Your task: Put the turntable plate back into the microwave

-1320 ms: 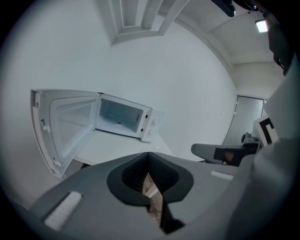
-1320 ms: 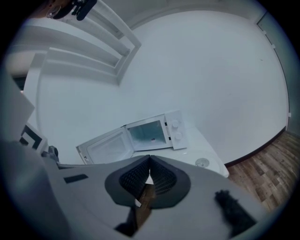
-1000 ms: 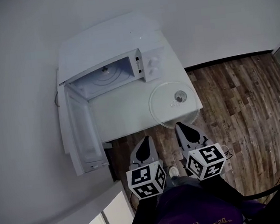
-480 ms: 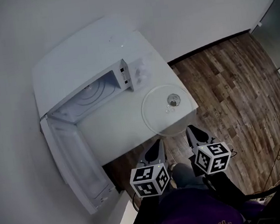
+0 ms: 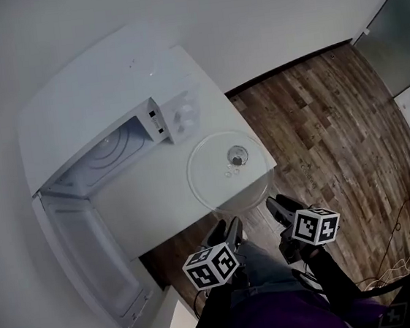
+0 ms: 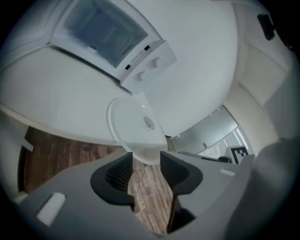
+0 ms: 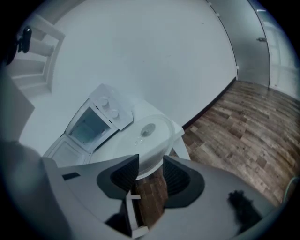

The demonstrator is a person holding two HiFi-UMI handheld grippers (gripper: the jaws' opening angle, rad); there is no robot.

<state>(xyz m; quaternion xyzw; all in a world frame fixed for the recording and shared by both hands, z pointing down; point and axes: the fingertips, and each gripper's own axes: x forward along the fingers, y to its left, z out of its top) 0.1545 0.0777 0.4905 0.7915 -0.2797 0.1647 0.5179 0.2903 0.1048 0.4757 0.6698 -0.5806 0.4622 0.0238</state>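
Observation:
The clear glass turntable plate (image 5: 224, 173) lies on the white table (image 5: 147, 203) in front of the microwave (image 5: 103, 109), its near rim jutting past the table's front edge. A small round piece (image 5: 237, 156) sits on it. The microwave door (image 5: 91, 264) hangs wide open and the cavity (image 5: 105, 155) shows. My left gripper (image 5: 226, 231) and right gripper (image 5: 278, 208) hover just short of the plate's near rim. Both jaws have just been opening and hold nothing. The plate (image 6: 133, 126) lies beyond the left gripper (image 6: 146, 161) and also, as the plate (image 7: 145, 138), beyond the right gripper (image 7: 151, 171).
Two knobs sit on the microwave's control panel (image 5: 181, 114) right of the cavity. Wooden floor (image 5: 318, 124) lies to the right and below the table edge. White walls stand behind. The person's legs are under the grippers.
Both grippers have dropped and come closer to the plate's near rim. Their jaws, shut before, now stand apart. The view has swung, so the microwave sits further left.

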